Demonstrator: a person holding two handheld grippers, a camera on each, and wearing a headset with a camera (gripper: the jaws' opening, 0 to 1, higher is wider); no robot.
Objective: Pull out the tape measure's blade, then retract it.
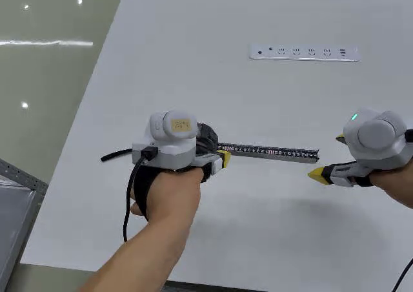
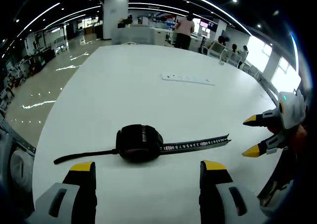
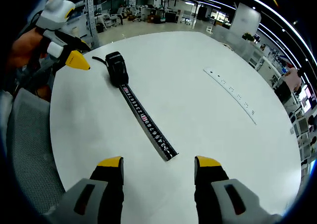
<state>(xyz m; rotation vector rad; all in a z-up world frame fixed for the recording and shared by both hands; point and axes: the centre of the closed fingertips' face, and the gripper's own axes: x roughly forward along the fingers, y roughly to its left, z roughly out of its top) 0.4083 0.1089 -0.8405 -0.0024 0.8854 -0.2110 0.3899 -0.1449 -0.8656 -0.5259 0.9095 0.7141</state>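
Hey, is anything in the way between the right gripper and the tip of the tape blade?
No. Only bare table lies between the open right gripper and the blade tip.

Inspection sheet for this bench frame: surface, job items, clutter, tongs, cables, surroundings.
Surface: white matte tabletop, no marks seen.
Job's things: black round tape measure case lies on the tabletop; its numbered blade is drawn out flat on the surface, end free; black wrist strap trails from the case.
Clutter: white power strip at the far side.
Grippers: left tongs open, case just ahead, not touched; right tongs open, blade end just ahead, not gripped.
Cables: black cable hangs from the housing above the left tongs.
Surroundings: glossy floor, metal rack, people far off.
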